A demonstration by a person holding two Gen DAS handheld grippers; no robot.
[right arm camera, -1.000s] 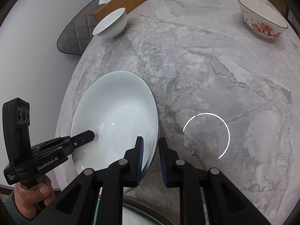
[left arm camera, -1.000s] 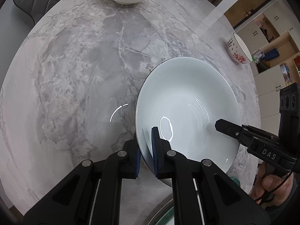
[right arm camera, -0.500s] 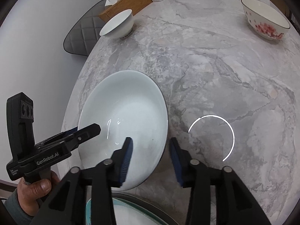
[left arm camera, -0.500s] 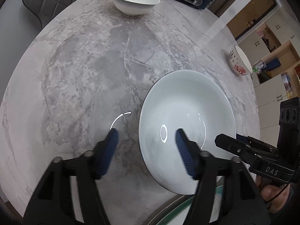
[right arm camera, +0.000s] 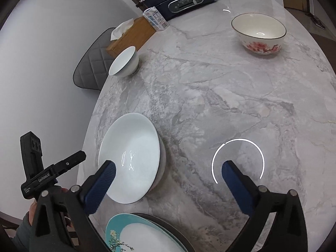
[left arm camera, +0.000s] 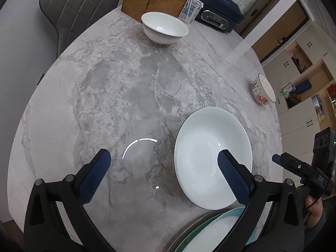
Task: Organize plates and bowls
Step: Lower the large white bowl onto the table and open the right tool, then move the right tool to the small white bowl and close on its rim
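Both grippers stand released and hold nothing: left gripper (left arm camera: 161,161) with fingers spread wide, one over bare marble and one over the wide shallow white ceramic bowl (left arm camera: 212,157); right gripper (right arm camera: 168,168) likewise wide, its left finger overlapping that bowl's rim in view. The bowl sits flat on the round grey marble table (left arm camera: 126,84), free of both tools, so the step in hand looks like a completed placement, with the grippers clear above it. Position: 4 o'clock in the left wrist view, 8 o'clock in the right. Just beside it at the near table edge, at 6 o'clock, lies a stack of plates topped by a teal-rimmed white plate (right arm camera: 134,235) on a darker one; stack depth cannot be told. Count of bowls: three. Wide shallow one as above; small deep white bowl (left arm camera: 164,28) at 12 o'clock by the wooden tissue box (left arm camera: 151,2); white bowl with red floral print and dark rim (right arm camera: 259,33) at 1 o'clock in the right view. Judgement: next move calls for reaching to one of the far bowls, pinching its rim, and bringing it to nest in the shallow bowl. The two far bowls lie well apart.
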